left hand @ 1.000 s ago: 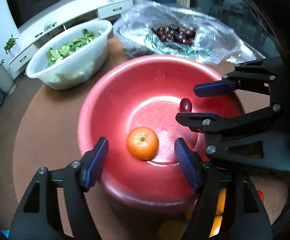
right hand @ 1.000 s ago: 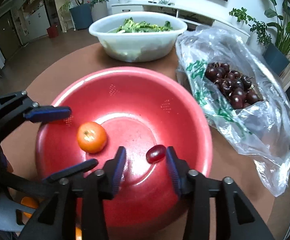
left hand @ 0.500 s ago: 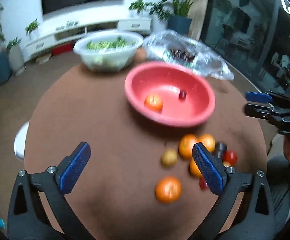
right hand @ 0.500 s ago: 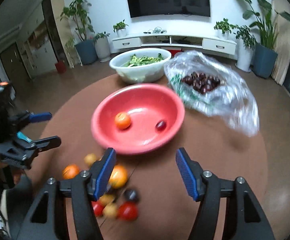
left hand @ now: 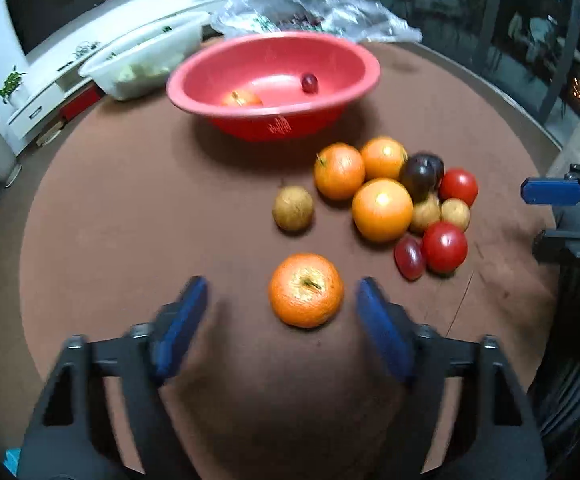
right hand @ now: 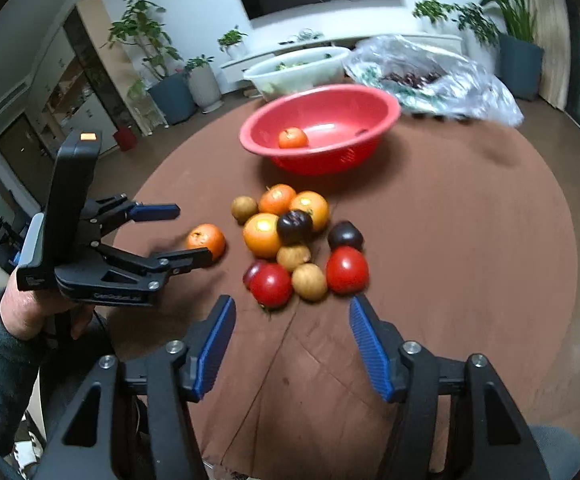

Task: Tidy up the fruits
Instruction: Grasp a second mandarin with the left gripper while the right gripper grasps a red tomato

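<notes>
- Brown round tabletop (left hand: 130, 208), living room beyond with a wall TV and potted plants.
- Nearest, left gripper (left hand: 282, 312) spread and empty, jaws just closing in from wide, straddling a lone orange (left hand: 306, 290) without touching it.
- To grip well: lower until the pads sit level with the widest part of the orange, centre it between the jaws, then close gently; round fruit likely to roll away if nudged by one pad first.
- Right gripper (right hand: 290, 344) also spread and empty, jaws just narrowing a little, aimed at the near edge of the fruit pile (right hand: 298, 240): red tomato (right hand: 271, 285) and a small tan fruit (right hand: 309, 281) closest. Best to pick an outer piece so neighbours stay put.
- Farther off, red bowl (left hand: 218, 112) holding one orange and a small dark-red fruit; goal for the loose pieces, most of the pile not yet moved.
- Behind it, a white tub of greens (right hand: 262, 76) and a clear bag of dark cherries (right hand: 470, 80).
- Compared with a second ago: both grippers pulled back from over the bowl to the near side of the table; bowl contents unchanged; pile on the table now in view.
</notes>
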The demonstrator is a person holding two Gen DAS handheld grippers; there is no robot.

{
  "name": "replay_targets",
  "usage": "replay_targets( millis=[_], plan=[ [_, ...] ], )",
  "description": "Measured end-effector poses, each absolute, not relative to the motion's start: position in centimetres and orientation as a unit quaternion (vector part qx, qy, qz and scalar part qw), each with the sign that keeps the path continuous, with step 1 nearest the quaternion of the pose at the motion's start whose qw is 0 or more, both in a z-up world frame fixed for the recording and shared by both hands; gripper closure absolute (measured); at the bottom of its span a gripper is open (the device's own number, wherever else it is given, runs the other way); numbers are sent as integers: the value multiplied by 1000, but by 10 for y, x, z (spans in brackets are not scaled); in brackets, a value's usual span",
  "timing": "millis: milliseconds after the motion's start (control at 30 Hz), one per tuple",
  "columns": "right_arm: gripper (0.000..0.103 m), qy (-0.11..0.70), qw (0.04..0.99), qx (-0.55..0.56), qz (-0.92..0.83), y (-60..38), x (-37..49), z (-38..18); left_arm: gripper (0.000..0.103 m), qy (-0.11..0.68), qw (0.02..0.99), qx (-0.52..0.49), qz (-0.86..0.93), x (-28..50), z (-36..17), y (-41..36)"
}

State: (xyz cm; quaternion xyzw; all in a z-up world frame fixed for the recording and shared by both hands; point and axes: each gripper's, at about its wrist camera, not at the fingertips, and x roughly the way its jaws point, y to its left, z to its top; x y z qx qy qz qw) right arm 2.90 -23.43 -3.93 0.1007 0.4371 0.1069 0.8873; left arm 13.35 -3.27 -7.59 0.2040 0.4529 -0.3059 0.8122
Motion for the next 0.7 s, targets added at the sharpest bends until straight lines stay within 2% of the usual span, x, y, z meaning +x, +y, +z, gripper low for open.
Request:
replay_targets(
  millis=[33, 167, 367, 533, 700],
  plan=[
    [43, 438, 887, 103, 102, -235, 29, -41, 47, 457, 809, 206, -307, 134, -80, -34],
    [45, 441, 886, 105, 99, -237, 30, -44, 65, 460, 802, 205, -320, 131, -81, -38],
    [49, 441, 888, 98, 89, -242, 39, -45, 67, 463, 805, 178, -326, 133, -80, -35],
    [59, 460, 881, 91, 62, -254, 60, -50, 67, 461, 815, 145, -321, 128, -77, -24],
    [63, 479, 869, 104, 61, -260, 77, -59, 67, 452, 827, 107, -316, 117, -70, -13]
  ],
)
